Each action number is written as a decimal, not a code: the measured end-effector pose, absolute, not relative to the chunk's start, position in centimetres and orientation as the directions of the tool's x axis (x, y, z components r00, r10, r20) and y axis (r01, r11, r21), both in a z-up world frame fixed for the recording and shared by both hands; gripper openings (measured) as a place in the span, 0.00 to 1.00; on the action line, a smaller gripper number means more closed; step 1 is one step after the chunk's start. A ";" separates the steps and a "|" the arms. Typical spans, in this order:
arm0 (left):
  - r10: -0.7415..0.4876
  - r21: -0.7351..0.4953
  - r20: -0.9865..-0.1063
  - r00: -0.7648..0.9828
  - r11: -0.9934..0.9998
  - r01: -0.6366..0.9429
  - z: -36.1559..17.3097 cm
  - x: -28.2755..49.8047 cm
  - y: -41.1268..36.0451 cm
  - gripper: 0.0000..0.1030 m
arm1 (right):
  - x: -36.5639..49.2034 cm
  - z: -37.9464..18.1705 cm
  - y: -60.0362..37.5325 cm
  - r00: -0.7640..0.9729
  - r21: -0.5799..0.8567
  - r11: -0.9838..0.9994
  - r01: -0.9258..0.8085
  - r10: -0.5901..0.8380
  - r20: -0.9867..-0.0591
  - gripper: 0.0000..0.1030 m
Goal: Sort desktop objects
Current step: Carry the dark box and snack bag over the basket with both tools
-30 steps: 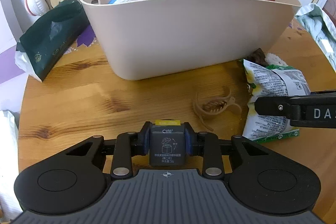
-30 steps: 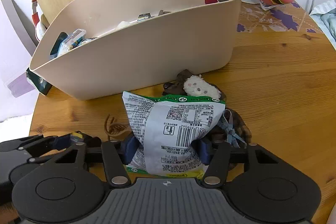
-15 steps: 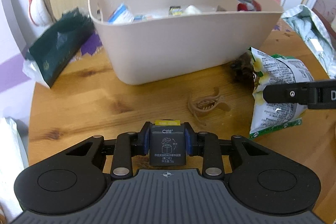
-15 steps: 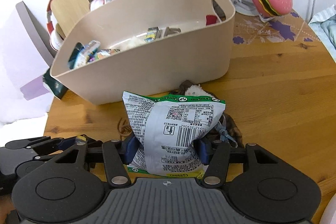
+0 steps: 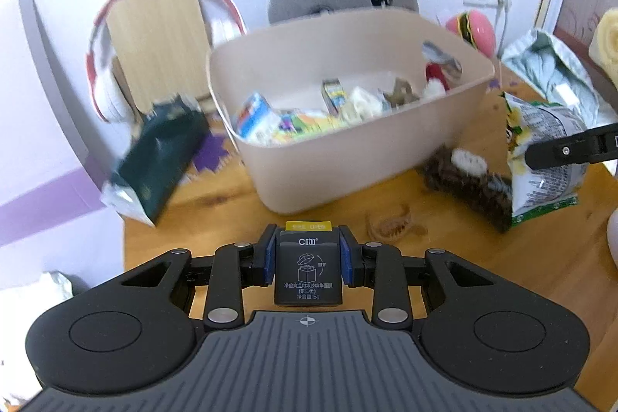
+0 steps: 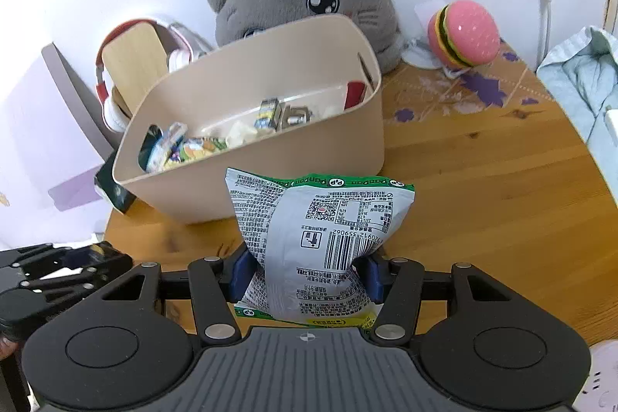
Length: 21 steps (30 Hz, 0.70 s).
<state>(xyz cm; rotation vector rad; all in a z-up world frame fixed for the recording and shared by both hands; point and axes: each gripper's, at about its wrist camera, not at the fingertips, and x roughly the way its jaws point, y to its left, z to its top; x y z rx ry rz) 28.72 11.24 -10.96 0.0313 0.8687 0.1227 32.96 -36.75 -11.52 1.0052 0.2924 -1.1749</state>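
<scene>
My left gripper (image 5: 308,259) is shut on a small black box (image 5: 308,265) with a yellow tab, held above the table in front of the beige bin (image 5: 386,157). My right gripper (image 6: 305,275) is shut on a silver and green snack bag (image 6: 320,234), lifted above the table near the bin's (image 6: 293,176) front wall. The bag also shows at the right of the left wrist view (image 5: 540,157). The bin holds several small packets. A brown hair claw (image 5: 388,224) and a dark furry item (image 5: 469,180) lie on the table by the bin.
A dark green pouch (image 5: 162,157) leans left of the bin. A grey cat plush (image 6: 305,2), red-and-white headphones on a wooden board (image 6: 131,64) and a burger toy (image 6: 463,33) stand behind. Light cloth (image 6: 579,80) lies at the right table edge.
Both grippers have risen with their loads, so the bin's inside now shows. The snack bag has lifted clear of the furry item beneath it.
</scene>
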 end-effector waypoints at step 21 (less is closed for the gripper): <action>0.208 0.114 -0.623 0.754 0.978 -0.176 -3.2 32.8 12.2 0.31 | 29.4 -2.6 -38.4 0.399 0.560 0.085 0.824 -0.789 -0.467 0.52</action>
